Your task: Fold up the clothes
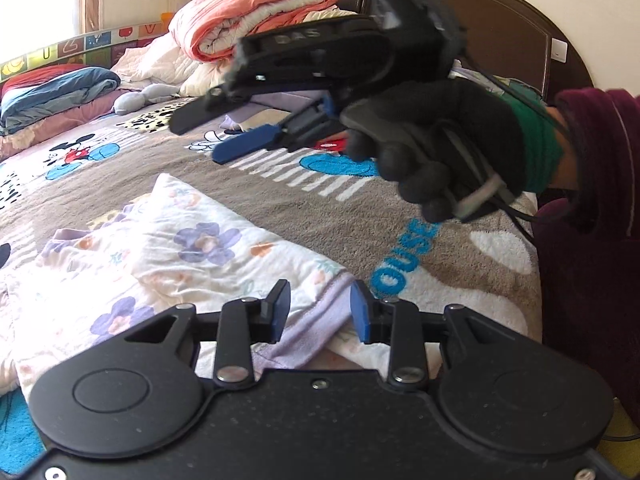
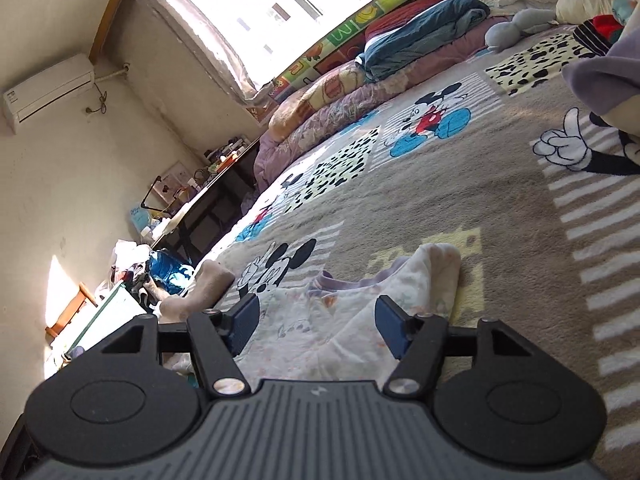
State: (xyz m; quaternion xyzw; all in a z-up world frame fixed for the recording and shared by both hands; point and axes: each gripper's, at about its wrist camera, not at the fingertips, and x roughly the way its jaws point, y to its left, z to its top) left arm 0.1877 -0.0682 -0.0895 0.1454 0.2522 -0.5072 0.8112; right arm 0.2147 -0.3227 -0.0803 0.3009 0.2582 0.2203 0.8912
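A white floral garment with lilac trim (image 1: 168, 256) lies crumpled on the Mickey Mouse blanket (image 1: 320, 216). My left gripper (image 1: 320, 312) is open just above its lilac hem, holding nothing. My right gripper (image 1: 208, 136), held in a black-gloved hand (image 1: 440, 148), hovers open in the air above the blanket beyond the garment. In the right wrist view my right gripper (image 2: 316, 324) is open over the same garment (image 2: 352, 320), with nothing between its blue pads (image 2: 390, 330).
Folded quilts (image 1: 256, 12) and pillows are stacked by the dark headboard (image 1: 508, 28). Rolled bedding (image 2: 360, 80) lines the window side. A folded purple cloth (image 2: 600, 76) lies farther up the bed. A cluttered desk (image 2: 200, 196) and floor items stand beyond the bed's edge.
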